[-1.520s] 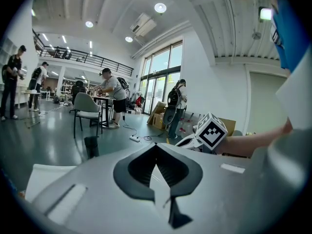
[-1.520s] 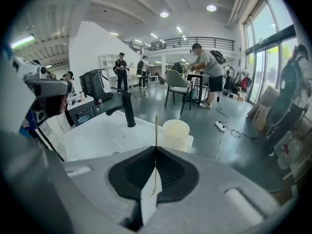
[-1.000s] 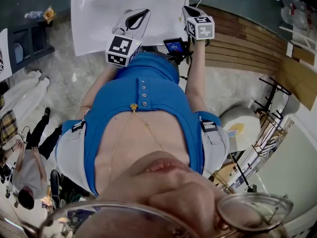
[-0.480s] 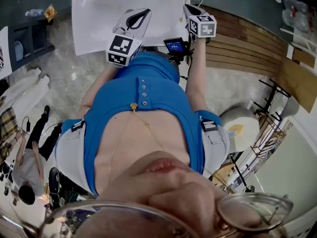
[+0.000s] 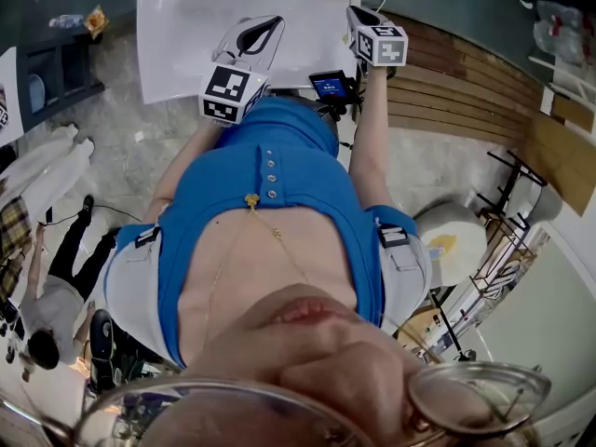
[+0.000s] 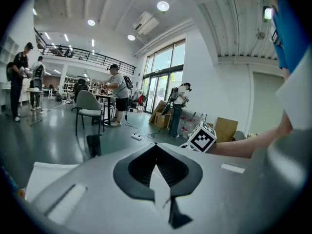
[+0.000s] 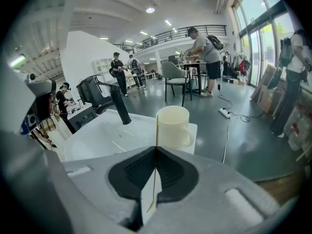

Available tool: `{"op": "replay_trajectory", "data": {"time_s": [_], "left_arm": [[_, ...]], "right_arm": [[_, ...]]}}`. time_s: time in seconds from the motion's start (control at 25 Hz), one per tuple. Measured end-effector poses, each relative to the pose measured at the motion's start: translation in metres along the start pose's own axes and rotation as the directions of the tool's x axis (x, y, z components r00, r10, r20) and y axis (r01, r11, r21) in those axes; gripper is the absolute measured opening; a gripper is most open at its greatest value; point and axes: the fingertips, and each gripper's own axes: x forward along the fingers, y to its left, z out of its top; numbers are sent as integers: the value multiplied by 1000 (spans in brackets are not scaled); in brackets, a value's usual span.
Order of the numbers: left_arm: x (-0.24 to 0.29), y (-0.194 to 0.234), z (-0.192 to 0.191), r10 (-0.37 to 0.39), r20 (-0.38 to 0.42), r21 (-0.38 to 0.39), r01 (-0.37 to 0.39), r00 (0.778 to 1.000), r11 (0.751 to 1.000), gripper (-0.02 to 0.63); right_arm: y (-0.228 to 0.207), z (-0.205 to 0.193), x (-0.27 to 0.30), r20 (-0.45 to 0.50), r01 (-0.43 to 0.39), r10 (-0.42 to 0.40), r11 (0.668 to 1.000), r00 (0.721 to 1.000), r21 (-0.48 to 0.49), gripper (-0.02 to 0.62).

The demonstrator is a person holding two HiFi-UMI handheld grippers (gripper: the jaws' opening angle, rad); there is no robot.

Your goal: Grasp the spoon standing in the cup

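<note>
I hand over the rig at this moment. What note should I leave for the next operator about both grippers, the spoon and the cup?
The left gripper is shut and empty, over the white sink.
The right gripper is shut on a thin upright handle, apparently the spoon, near the cup on the sink's edge.
Done: the grasp seems made.
Left: confirm the grip. Whether the spoon's bowl sits in the cup is not visible.

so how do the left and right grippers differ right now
The right gripper is shut on the spoon, a thin pale strip seen edge-on; the left gripper is shut on nothing. The right gripper faces the cream cup at the white sink's edge; the left gripper faces the open room, with no cup ahead. In the head view the right gripper sits farther forward than the left gripper. Both have their jaws together.
</note>
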Motion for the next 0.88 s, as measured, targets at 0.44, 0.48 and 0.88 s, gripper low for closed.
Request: {"op": "replay_trajectory", "data": {"time_s": [0.44, 0.48, 0.88], "left_arm": [[1, 1, -5, -3, -8, -5, 3, 1000, 1000, 0], [1, 1, -5, -4, -9, -6, 4, 1000, 1000, 0], [2, 5, -4, 7, -17, -10, -7, 1000, 1000, 0]], "right_arm": [[-1, -18, 11, -39, -14, 14, 1000, 999, 5, 3], [-1, -21, 12, -44, -13, 13, 1000, 999, 6, 2], [-5, -54, 32, -118, -6, 8, 1000, 993, 14, 0]]}}
